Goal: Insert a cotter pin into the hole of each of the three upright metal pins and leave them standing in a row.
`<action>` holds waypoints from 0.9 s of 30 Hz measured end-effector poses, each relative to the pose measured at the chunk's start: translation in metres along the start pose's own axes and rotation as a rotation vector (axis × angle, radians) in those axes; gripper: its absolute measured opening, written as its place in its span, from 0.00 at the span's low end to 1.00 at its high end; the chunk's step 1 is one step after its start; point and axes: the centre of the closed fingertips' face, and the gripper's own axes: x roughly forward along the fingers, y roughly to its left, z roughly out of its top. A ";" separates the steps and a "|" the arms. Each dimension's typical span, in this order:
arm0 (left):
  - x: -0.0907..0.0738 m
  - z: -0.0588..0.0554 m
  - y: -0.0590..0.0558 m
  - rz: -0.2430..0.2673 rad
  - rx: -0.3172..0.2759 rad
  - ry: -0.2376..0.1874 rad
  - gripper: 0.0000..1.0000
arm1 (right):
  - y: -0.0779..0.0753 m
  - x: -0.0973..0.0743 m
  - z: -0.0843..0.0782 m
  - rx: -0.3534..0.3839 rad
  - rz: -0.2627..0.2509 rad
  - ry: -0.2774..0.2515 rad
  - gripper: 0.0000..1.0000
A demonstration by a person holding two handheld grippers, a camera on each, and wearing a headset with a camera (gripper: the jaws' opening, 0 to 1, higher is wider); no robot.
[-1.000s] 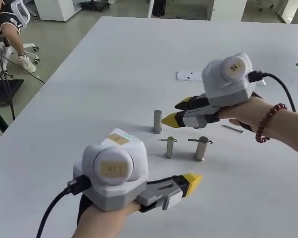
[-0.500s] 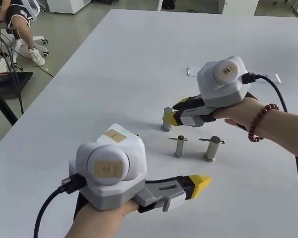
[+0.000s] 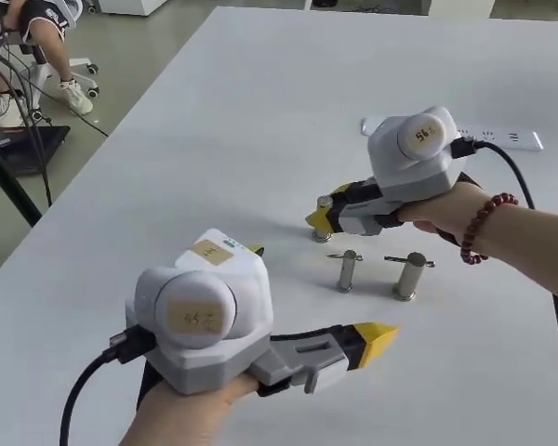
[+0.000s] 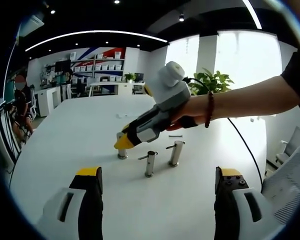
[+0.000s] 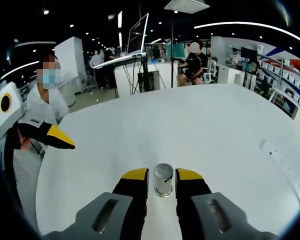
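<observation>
The bare upright pin [image 5: 163, 180], the one with no cotter pin in it, stands on the white table [image 3: 214, 139] just beyond and left of the two fitted pins [image 3: 347, 269]. Your right gripper [image 3: 321, 220] has a jaw close on each side of its top, though I cannot tell whether they actually pinch it. If you squeeze off-centre or drag sideways, the narrow pin will probably topple or turn its hole away, and it could clip the nearest fitted pin's crosswise cotter; your left gripper [image 4: 158, 172], jaws wide apart and empty, is too far back to steady anything.
</observation>
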 end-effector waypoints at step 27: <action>0.001 -0.005 -0.006 -0.015 0.010 0.008 0.79 | -0.005 -0.004 -0.002 -0.034 -0.016 0.006 0.08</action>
